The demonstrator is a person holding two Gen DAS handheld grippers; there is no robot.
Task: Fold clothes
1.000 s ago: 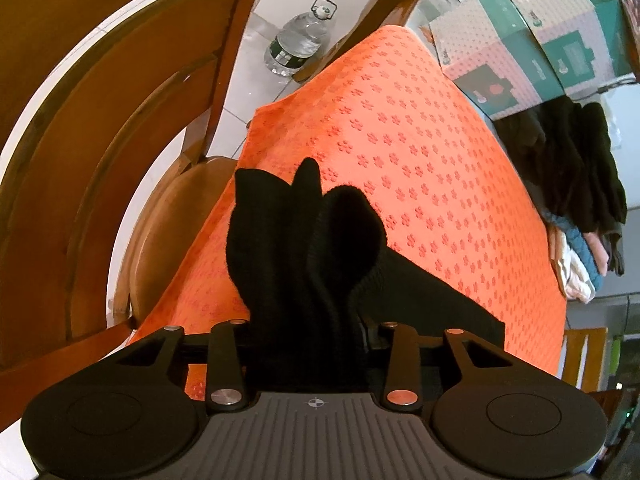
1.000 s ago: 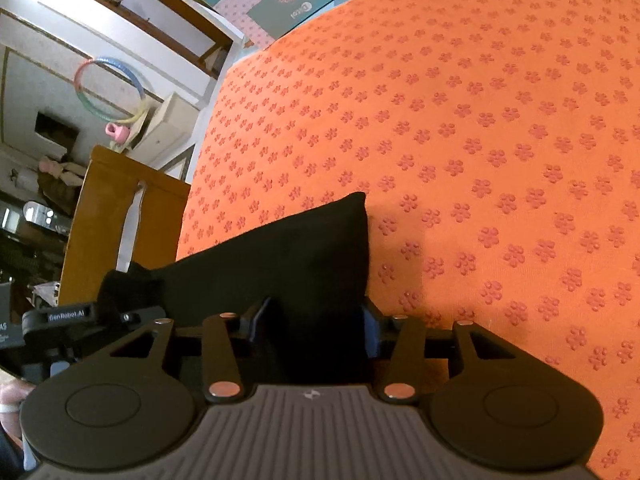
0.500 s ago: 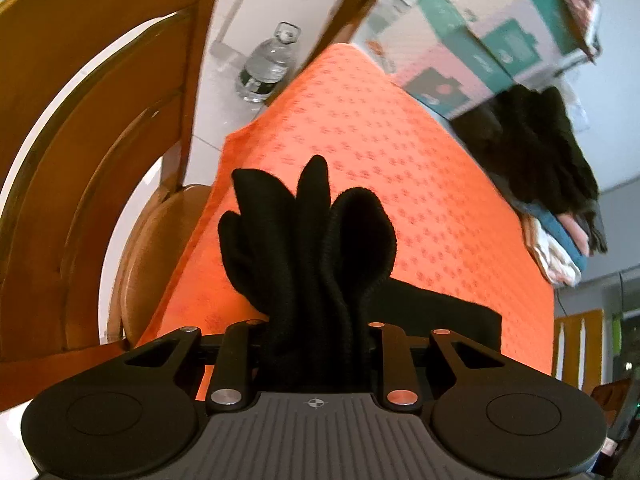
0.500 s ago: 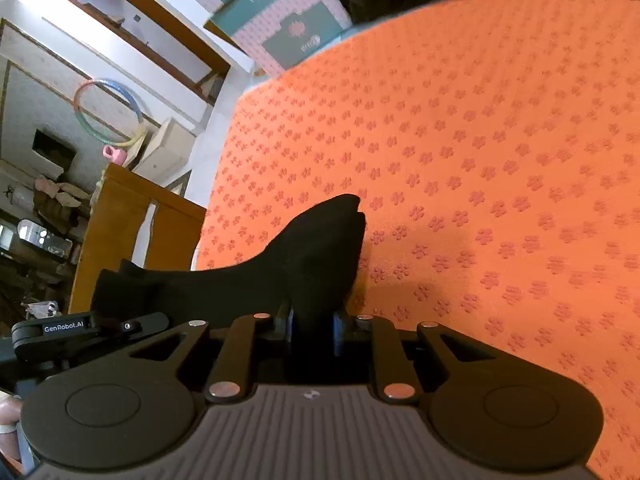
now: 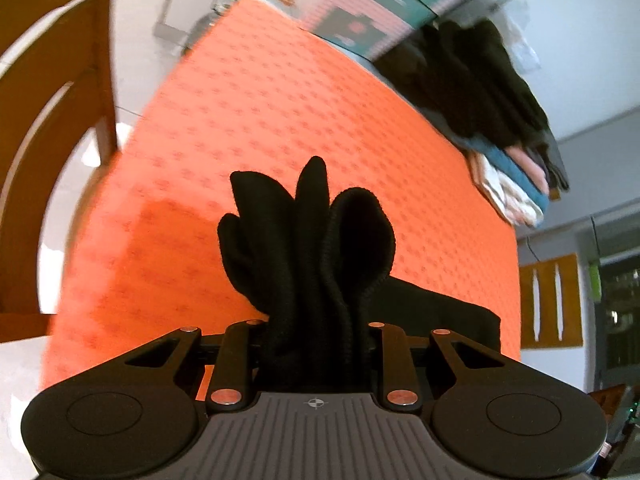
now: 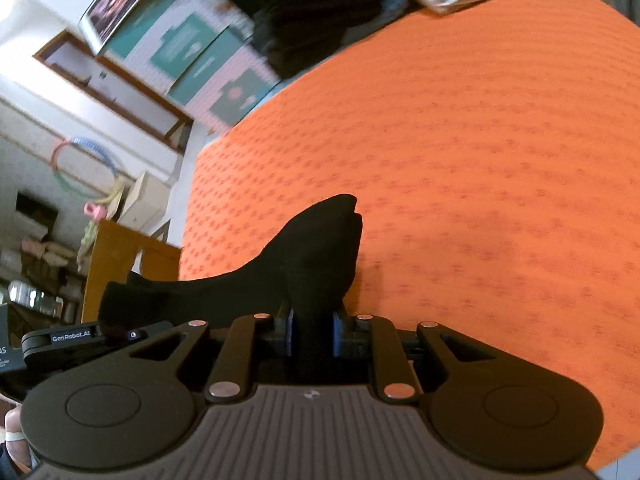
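Observation:
A black knit garment (image 5: pixel 308 248) is bunched between the jaws of my left gripper (image 5: pixel 314 336), which is shut on it and holds it above the orange flower-patterned cloth (image 5: pixel 280 112). The garment's fabric hides the left fingertips. My right gripper (image 6: pixel 314 330) is shut on another edge of the same black garment (image 6: pixel 316 248), with blue pads (image 6: pixel 337 334) pressing it. The garment stretches left from the right gripper toward the other gripper body (image 6: pixel 80 340).
A pile of dark and folded clothes (image 5: pixel 492 92) lies at the table's far right edge, also in the right wrist view (image 6: pixel 320 20). Teal and pink boxes (image 5: pixel 372 4) stand behind the table. A wooden chair (image 5: pixel 48 120) is at the left.
Both grippers have risen and tilted up with the garment, lifting it off the cloth. The right jaws have closed tighter on the fabric. The views are blurred with motion.

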